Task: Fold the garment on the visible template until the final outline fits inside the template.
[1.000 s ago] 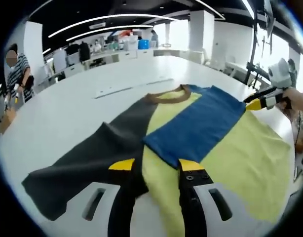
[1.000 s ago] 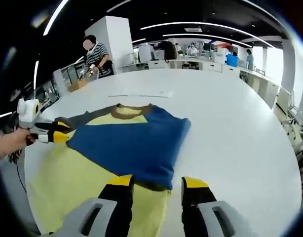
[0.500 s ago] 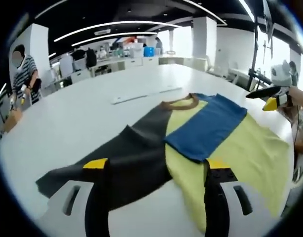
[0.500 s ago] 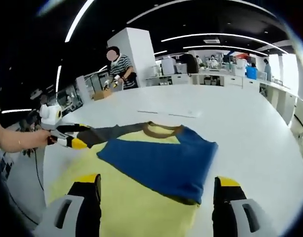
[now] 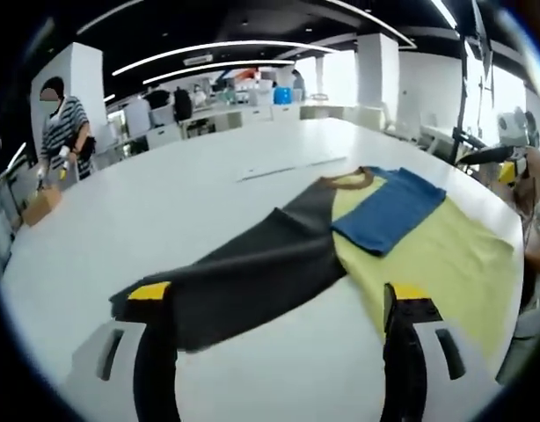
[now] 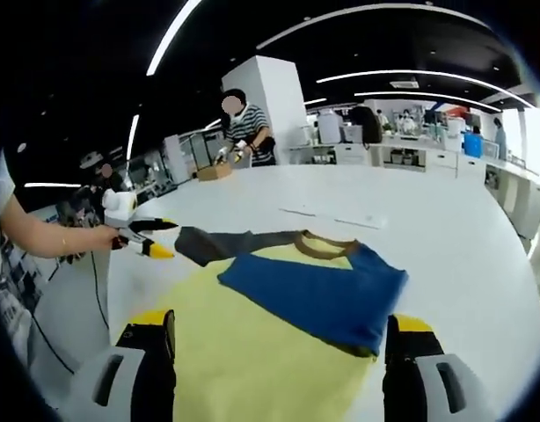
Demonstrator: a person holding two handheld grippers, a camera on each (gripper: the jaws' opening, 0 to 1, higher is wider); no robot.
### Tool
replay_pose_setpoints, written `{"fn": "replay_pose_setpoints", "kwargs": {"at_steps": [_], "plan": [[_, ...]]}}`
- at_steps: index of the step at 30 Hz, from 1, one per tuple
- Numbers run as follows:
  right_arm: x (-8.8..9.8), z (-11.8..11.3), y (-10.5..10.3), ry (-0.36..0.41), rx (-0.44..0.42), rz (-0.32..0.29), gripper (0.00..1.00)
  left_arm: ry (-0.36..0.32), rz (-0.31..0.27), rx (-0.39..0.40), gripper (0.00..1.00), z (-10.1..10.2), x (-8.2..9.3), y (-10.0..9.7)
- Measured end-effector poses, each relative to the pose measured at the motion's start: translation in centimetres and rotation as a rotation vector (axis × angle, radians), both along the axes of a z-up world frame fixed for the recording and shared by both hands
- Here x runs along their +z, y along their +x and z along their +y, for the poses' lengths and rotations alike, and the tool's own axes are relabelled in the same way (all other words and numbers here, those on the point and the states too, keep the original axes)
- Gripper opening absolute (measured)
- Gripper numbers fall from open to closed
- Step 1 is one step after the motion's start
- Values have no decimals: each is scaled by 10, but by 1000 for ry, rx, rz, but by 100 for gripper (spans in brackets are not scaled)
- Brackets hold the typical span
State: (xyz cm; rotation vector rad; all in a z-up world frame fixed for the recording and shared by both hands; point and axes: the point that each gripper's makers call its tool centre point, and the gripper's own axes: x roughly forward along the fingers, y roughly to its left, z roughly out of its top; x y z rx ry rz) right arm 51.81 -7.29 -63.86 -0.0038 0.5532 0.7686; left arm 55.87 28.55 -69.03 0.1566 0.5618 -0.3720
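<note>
Currently, in the left gripper view, my left gripper [image 5: 280, 303] has its 2 jaws spread wide and pinches nothing. Ahead of it, on the white table [image 5: 164, 202], lies the garment [image 5: 358, 237]: a yellow body, a blue sleeve [image 5: 389, 207] folded across the chest, and a dark sleeve [image 5: 244, 272] stretched out flat, its cuff just beside my left jaw. I judge that sleeve is the next fold.

In the right gripper view, my right gripper [image 6: 279, 330] is also spread and empty, just short of the yellow hem, with the left gripper hovering near the dark cuff.
</note>
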Motion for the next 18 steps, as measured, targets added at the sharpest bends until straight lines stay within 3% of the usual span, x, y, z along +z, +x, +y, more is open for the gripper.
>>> {"fn": "replay_pose_setpoints", "kwargs": {"at_steps": [12, 18], "plan": [[5, -4, -28, -26, 18, -6, 99, -6, 16, 118, 99, 56, -7, -9], [8, -6, -36, -29, 12, -15, 99, 1, 30, 187, 95, 79, -16, -11]]}}
